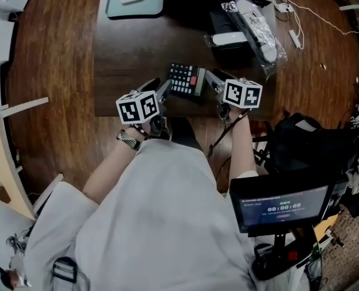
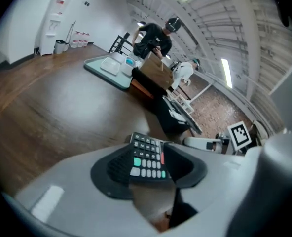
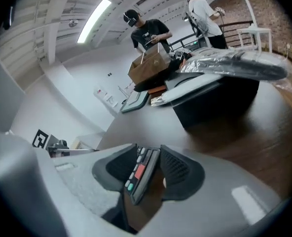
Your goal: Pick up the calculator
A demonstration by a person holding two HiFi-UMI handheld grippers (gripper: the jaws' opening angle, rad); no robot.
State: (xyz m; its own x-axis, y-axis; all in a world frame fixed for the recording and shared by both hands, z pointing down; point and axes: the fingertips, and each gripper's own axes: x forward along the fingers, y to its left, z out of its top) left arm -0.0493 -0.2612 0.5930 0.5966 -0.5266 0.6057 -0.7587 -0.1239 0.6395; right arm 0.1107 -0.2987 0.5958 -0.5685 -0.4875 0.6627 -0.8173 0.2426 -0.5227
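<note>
Calculator: the calculator (image 1: 185, 79) lies keys-up close to the near edge of the table (image 1: 125, 71), between both grippers.
Left gripper: the left gripper (image 1: 165, 90) has its jaws wide apart astride the calculator's left end. No pad presses on it.
Right gripper: the right gripper (image 1: 211, 80) also stands wide, with the right end edge-on between its jaws, ungripped.
Risk: uneven closing would probably tilt or skid the calculator over the near edge.
Surroundings: a black box (image 1: 228, 52) with a bagged silver item (image 1: 255, 26) toward the far right corner, and a tray (image 1: 116, 8) at the far edge.
Obstruction: none; all are well apart.
</note>
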